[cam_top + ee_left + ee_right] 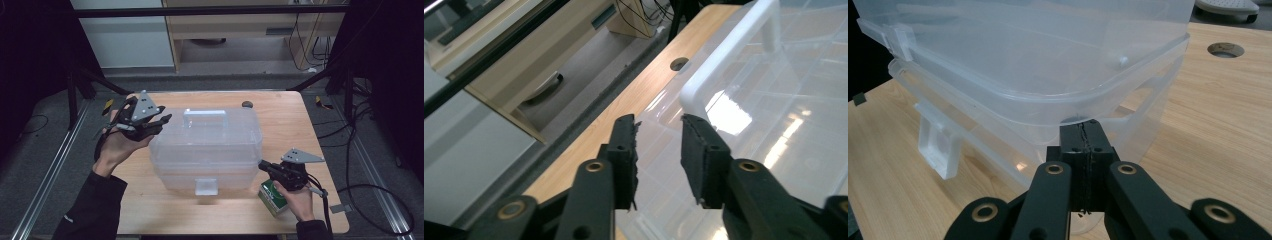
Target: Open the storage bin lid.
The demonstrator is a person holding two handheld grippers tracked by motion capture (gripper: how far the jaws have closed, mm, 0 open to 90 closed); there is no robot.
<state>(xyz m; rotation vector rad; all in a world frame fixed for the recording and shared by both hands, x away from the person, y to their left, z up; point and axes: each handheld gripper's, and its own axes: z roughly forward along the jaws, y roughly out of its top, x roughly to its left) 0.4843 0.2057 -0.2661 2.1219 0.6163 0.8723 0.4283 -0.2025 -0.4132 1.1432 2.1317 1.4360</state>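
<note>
Tongs in the person's right hand, the right tongs (1083,145), sit nearest, low at the near right corner of the clear storage box (206,147), their jaws pressed together with nothing between them and their tips just at the seam under the lid's rim. A small green carton (274,197) lies on the table (280,117) just beside that hand. The box stands mid-table, its long axis running left to right, its front latch (206,187) hanging toward the person and its white handle (205,117) lying along the same axis on top. Farther off, the left tongs (659,137) hover above the lid's far left corner, jaws a moderate gap apart and holding nothing, pointing along the lid toward the handle. This looks like the opening step: the lid seems closed, the latch down. The next move probably calls for freeing the latch or lifting the rim while the other tongs steady the box.
</note>
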